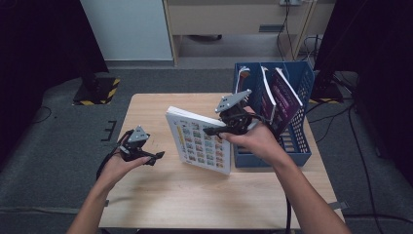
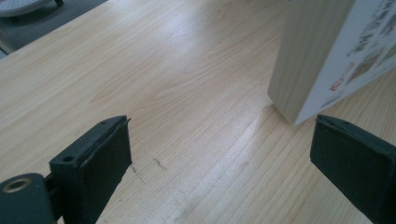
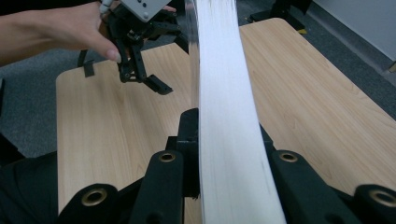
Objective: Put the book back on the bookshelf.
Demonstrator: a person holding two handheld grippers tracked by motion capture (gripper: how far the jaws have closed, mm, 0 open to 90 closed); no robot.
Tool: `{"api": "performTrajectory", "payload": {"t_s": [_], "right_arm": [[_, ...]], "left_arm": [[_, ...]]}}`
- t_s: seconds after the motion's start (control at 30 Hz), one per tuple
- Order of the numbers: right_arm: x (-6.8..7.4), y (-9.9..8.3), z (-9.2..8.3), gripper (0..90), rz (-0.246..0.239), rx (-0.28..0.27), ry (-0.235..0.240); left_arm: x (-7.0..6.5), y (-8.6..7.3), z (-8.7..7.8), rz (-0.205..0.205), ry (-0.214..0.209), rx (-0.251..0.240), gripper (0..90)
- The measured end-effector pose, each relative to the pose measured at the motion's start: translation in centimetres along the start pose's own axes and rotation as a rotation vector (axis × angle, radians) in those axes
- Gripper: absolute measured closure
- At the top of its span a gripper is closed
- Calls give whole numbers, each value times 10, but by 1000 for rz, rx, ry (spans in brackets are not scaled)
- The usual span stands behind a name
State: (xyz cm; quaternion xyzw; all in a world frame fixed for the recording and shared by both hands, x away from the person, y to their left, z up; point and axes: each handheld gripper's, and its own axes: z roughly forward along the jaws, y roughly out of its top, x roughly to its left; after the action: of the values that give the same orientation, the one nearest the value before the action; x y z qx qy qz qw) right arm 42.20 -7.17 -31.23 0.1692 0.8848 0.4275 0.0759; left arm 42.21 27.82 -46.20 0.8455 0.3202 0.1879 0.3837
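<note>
High view: a pale wooden table [image 1: 160,200] stands on grey carpet [image 1: 53,161]; beyond it are a light cabinet front [image 1: 129,29], a wooden shelf unit [image 1: 234,19] and cables on the floor, and a black-and-yellow striped stand base [image 1: 100,91] sits at the far left of the table. A blue wire-sided file rack [image 1: 297,141] occupies the table's right side and contains several upright books, among them a purple-covered one [image 1: 285,95]. The right gripper [image 1: 221,130] clamps a thick white book [image 1: 199,144] by its edge; the book is tilted, its cover of small coloured pictures faces the camera, and it is held over the table centre, just left of the rack. The left gripper [image 1: 152,157] hovers over the table's left part, well apart from the book, its jaws spread with nothing between them. Left gripper view: two black jaws stand wide apart over bare wood grain showing a few faint dark scuffs [image 2: 156,163]; the lower corner of the book [image 2: 299,79], page block and printed cover visible, hangs near the table at upper right, beside the right-hand jaw but not touching it. Right gripper view: the jaws press on both sides of the white page block of the book [image 3: 229,130], which runs up the middle of the picture; the table surface [image 3: 317,107] lies on both sides, grey carpet borders it, and the left gripper [image 3: 144,79], held in a hand [image 3: 65,28], hangs open above the far end of the table.
</note>
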Motion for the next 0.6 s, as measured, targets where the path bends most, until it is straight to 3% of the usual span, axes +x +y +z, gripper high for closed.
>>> {"api": "performTrajectory", "payload": {"t_s": [0.2,0.37,0.6], "right_arm": [[-1,-7,0,740,7,12,17],[0,-11,-3,740,-9,14,26],[0,-15,-10,741,-5,14,22]], "left_arm": [[2,-7,7,0,16,34,49],[1,-13,7,-6,3,35,48],[1,-19,6,-33,30,29,48]]}}
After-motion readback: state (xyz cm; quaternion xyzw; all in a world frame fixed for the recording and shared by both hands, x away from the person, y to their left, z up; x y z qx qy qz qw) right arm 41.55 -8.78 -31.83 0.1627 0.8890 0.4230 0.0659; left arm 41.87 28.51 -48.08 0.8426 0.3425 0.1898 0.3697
